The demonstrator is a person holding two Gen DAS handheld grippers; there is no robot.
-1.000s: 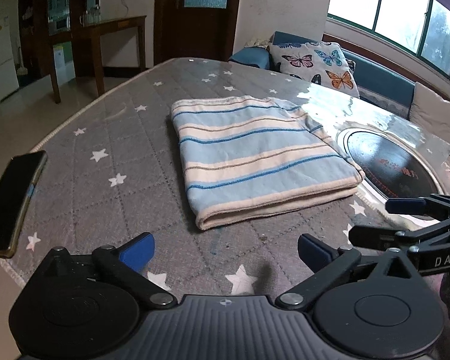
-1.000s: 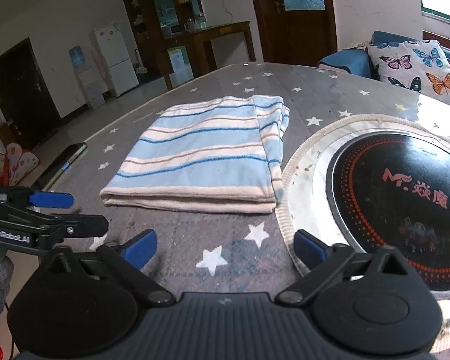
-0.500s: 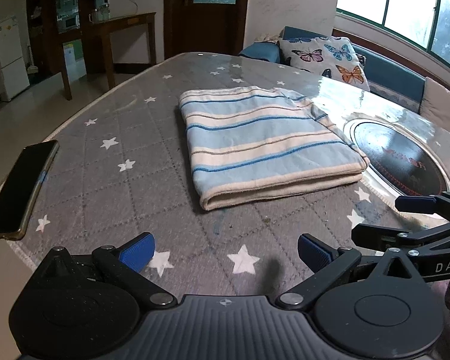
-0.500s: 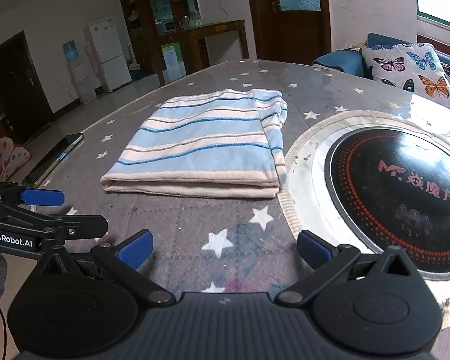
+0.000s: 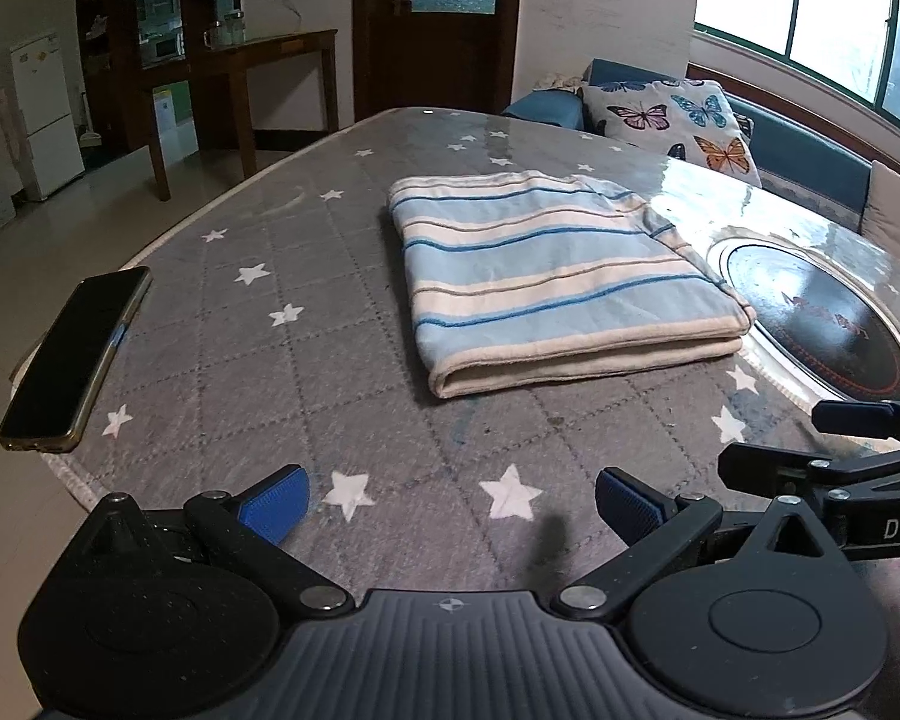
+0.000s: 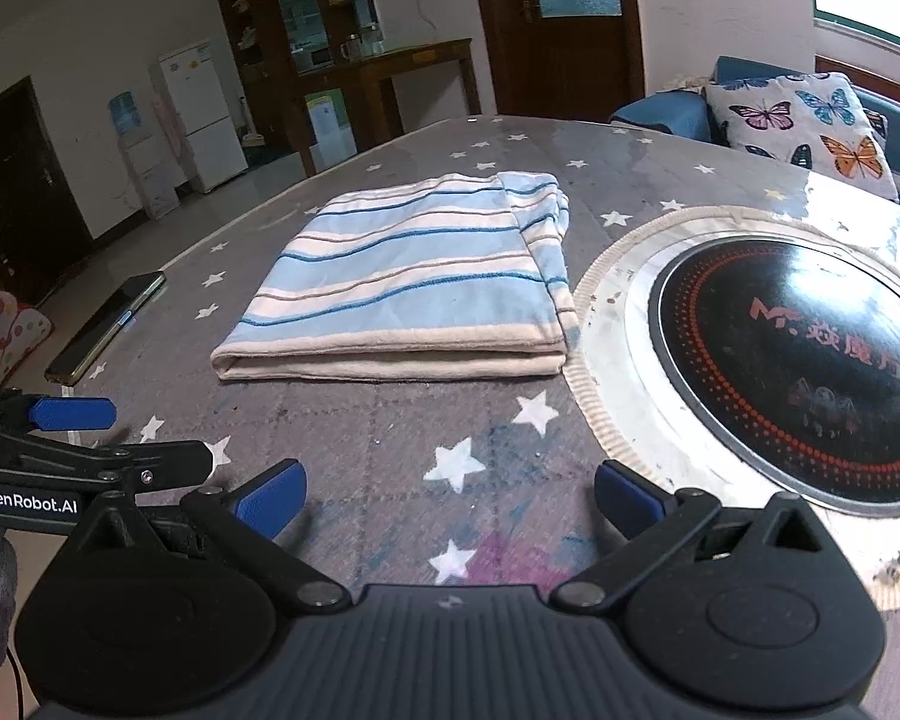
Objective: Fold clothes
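Two black grippers with blue-padded fingers fill the bottom of their own wrist views, and both stand wide open with nothing between their pads. The left gripper (image 5: 453, 501) hangs over the near part of a grey quilted table cover printed with white stars (image 5: 306, 372), its fingers apart from the cloth. The right gripper (image 6: 450, 498) is held the same way over the near cover; in the left wrist view it shows at the lower right edge of the frame, just beside the left one.

Farther up, in the middle of both frames, lies the folded cloth with pale blue, cream and dark blue stripes (image 5: 561, 282). It rests flat on the cover as a neat rectangle, its thick folded edge toward the cameras, well apart from both grippers. Its right side lies just beside the pale rim of a round black glass cooktop with red markings (image 6: 798, 354), set into the table at centre right of the right wrist view.

At the left of the left wrist frame, a dark smartphone (image 5: 75, 360) lies at the table's edge. Beyond the table, at upper right, a white cushion with coloured butterflies (image 5: 672, 117) leans on a blue sofa.
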